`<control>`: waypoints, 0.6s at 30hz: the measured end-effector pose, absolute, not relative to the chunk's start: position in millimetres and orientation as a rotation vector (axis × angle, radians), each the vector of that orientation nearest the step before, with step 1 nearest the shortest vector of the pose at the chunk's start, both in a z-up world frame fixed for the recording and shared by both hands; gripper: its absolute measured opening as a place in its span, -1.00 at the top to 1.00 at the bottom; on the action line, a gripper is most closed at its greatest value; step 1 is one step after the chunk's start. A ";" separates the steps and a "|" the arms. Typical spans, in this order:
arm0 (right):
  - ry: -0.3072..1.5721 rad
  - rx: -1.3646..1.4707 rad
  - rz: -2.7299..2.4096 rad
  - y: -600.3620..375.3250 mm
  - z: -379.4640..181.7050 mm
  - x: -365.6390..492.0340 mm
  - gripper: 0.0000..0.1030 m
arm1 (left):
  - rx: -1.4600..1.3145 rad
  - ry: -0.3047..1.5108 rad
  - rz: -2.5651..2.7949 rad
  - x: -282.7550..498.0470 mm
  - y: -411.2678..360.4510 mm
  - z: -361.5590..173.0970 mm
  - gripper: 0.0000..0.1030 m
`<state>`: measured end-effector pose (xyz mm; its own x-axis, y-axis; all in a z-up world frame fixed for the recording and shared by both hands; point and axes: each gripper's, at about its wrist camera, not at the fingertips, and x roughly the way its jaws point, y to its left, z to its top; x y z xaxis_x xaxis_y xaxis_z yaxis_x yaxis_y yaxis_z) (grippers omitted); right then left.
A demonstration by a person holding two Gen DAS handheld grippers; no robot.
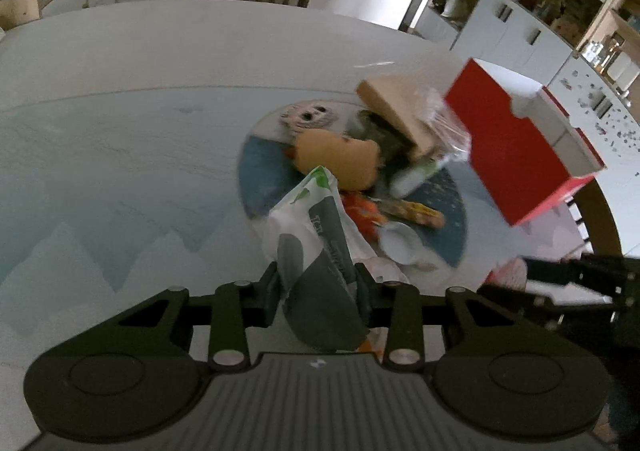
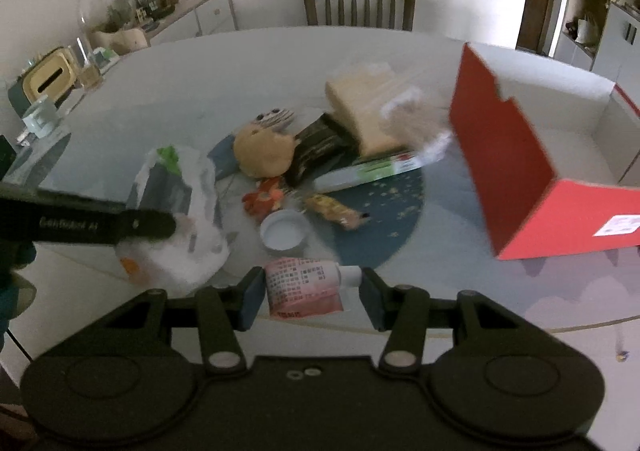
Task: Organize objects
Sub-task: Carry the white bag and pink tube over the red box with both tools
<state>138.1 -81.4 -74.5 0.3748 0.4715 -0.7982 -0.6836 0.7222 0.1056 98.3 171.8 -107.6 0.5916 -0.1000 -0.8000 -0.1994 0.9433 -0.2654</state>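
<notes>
Both tilted down beside red box (image 2: 520,155): left gripper (image 1: 318,287) clenching plastic bag (image 1: 320,251), right gripper (image 2: 312,291) clamping pink pouch (image 2: 304,287).

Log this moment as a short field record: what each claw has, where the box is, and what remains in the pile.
left claw: shut on a white and dark green plastic packet
right claw: shut on a pink printed pouch with a white cap
container: red cardboard box with white inside, open, on the right of the table
pile on round blue mat: tan plush toy, wrapped bread block, white round lid, small snack wrappers
surface: pale oval table
</notes>
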 end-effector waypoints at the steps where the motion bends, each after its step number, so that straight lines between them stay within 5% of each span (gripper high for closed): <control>1: 0.918 -0.256 0.755 -88.4 -68.7 140.3 0.02 | -0.347 0.943 0.054 97.0 167.0 -104.4 0.30; 18: 0.785 -0.261 0.751 -180.7 -12.0 211.2 0.02 | -0.265 0.877 -0.040 140.8 65.8 -36.5 0.30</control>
<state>211.2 -180.7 -12.0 0.4688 0.5115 -0.7201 -0.6962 0.7157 0.0552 140.8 65.8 -36.5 0.6409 -0.1434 -0.7541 -0.0732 0.9665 -0.2460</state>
